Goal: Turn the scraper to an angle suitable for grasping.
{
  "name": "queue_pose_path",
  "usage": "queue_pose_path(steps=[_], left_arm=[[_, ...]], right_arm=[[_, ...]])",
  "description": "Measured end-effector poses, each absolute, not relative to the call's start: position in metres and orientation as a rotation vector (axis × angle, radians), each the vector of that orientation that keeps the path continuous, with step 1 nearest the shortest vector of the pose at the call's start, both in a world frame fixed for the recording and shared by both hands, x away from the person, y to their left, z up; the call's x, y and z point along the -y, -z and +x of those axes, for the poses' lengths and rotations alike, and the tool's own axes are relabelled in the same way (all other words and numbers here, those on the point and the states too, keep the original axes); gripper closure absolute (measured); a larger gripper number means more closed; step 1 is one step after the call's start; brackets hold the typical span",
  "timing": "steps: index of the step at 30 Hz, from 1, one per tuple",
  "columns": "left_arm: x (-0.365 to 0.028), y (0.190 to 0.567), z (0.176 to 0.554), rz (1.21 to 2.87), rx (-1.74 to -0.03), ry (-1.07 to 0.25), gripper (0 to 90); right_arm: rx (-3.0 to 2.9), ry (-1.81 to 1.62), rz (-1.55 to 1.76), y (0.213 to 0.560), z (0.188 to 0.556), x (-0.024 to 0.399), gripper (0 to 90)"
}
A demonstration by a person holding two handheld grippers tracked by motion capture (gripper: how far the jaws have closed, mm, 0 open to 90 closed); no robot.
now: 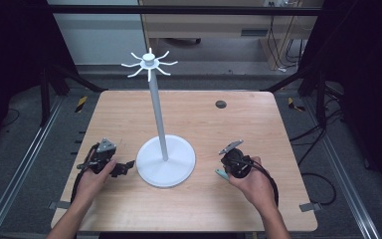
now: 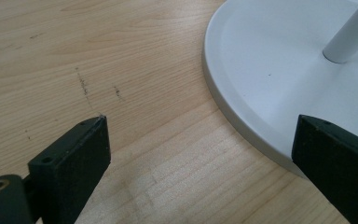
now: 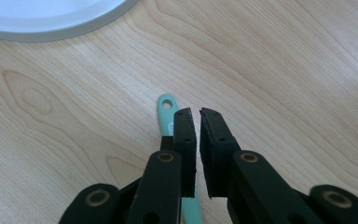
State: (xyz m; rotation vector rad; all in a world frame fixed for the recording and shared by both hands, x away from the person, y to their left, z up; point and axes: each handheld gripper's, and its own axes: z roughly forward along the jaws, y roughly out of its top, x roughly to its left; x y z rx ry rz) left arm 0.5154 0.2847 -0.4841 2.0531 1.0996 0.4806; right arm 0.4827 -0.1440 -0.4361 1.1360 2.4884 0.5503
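Where the pale wooden table (image 1: 199, 199) shows its grain, we see a white stand (image 1: 165, 160) on it: a smooth round base, a slim pole and curved hooks at the top. Our left gripper (image 1: 121, 168) lies just beside the base, its matte black jaws spread wide with nothing between them; the left gripper view shows faint scuffs on the wood. Our right gripper (image 1: 223, 172) has its jaws nearly closed with a thin gap. From the right gripper view, a slim teal handle (image 3: 168, 119) with a hole at its tip lies flat on the wood beneath the left jaw, not clamped.
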Motion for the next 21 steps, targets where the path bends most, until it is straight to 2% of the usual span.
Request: queue_pose_path(steps=[21], left_arm=[[-0.285,0.484,0.516,2.05,-1.103,-0.475,4.1]], right_arm=[[-2.554,-0.467,1.153,0.441,0.494,0.141,71.8]])
